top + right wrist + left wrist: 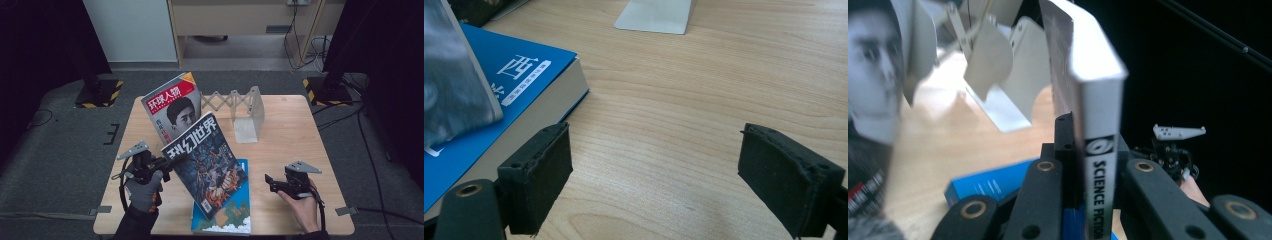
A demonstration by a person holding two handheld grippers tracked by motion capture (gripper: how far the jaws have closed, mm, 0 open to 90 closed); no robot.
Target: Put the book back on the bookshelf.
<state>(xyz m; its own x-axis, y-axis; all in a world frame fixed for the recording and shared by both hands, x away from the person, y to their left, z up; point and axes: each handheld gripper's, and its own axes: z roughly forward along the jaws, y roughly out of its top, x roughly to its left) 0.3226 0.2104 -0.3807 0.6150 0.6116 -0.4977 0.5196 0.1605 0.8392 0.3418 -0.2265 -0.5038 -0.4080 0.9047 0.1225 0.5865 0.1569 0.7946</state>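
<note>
Now | left claw clamped on magazine spine | right claw apart over bare table

Right half: bare table, free passage.
Far centre: white bookend rack and leaning magazine block.
Near centre: blue book.

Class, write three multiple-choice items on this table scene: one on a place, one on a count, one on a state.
1. Where does the blue book lie?
A. flat on the table
B. in the rack
C. on the floor

2. How many books and magazines are there?
A. two
B. three
C. five

3. The left gripper is
A. open over the table
B. shut on the sci-fi magazine
C. shut on the rack

Key: 1 A, it lies by the near edge; 2 B, portrait magazine, sci-fi magazine, blue book; 3 B, fingers clamp its spine.
</note>
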